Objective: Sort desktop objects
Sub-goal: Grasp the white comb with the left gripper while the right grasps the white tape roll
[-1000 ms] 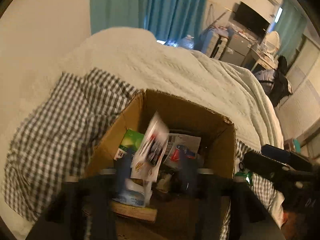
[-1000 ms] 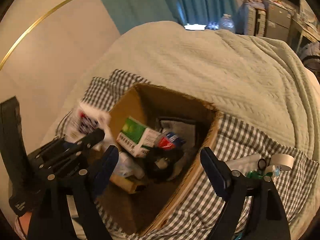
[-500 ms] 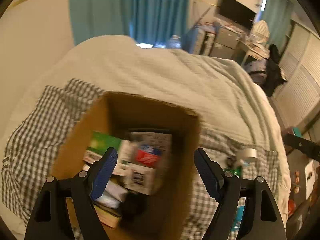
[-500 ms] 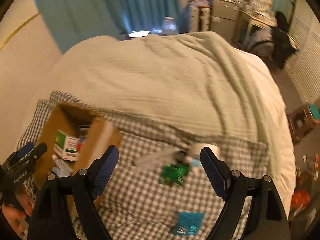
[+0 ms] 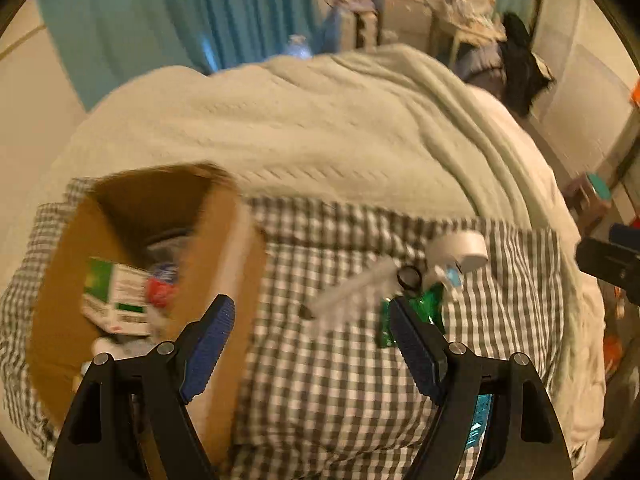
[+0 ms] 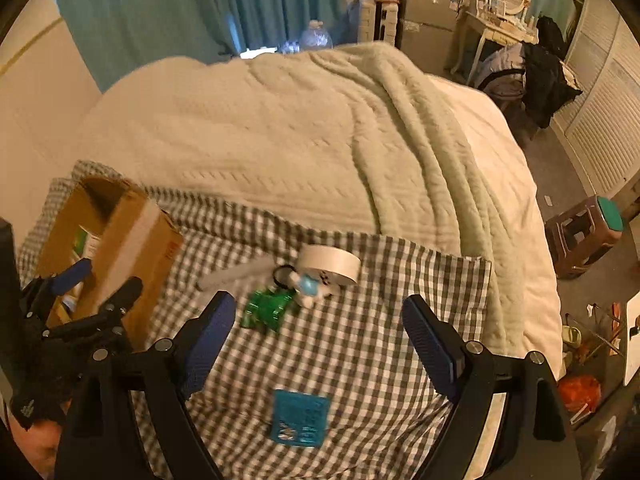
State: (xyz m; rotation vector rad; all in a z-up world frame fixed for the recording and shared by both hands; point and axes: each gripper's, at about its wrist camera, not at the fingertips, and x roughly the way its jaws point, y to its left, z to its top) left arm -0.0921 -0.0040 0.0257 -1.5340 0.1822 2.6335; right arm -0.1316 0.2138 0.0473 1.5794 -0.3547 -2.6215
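An open cardboard box (image 5: pixel 224 240) (image 6: pixel 132 240) stands at the left on a checked cloth (image 5: pixel 328 360) (image 6: pixel 360 340); it holds a green-and-white carton (image 5: pixel 116 296) and other items. On the cloth lie a white tape roll (image 6: pixel 330 265) (image 5: pixel 460 246), a green packet (image 6: pixel 268 307) (image 5: pixel 430 300), a small blue-and-white figure (image 6: pixel 310 286), a white tube (image 5: pixel 352 290) and a teal packet (image 6: pixel 300 418). My left gripper (image 5: pixel 316 344) is open and empty, by the box's right wall. My right gripper (image 6: pixel 320 344) is open and empty, above the cloth, near the teal packet.
The cloth lies on a bed with a pale knitted blanket (image 6: pixel 300 128). Teal curtains (image 6: pixel 180 12) hang behind. A brown stool (image 6: pixel 588 236) stands on the floor at the right, with clutter (image 6: pixel 580 388) near it. The left gripper shows at the right view's left edge (image 6: pixel 72 320).
My left gripper let a white packet drop into the box, opened, and swung right. My right gripper swung right from the box to over the loose items.
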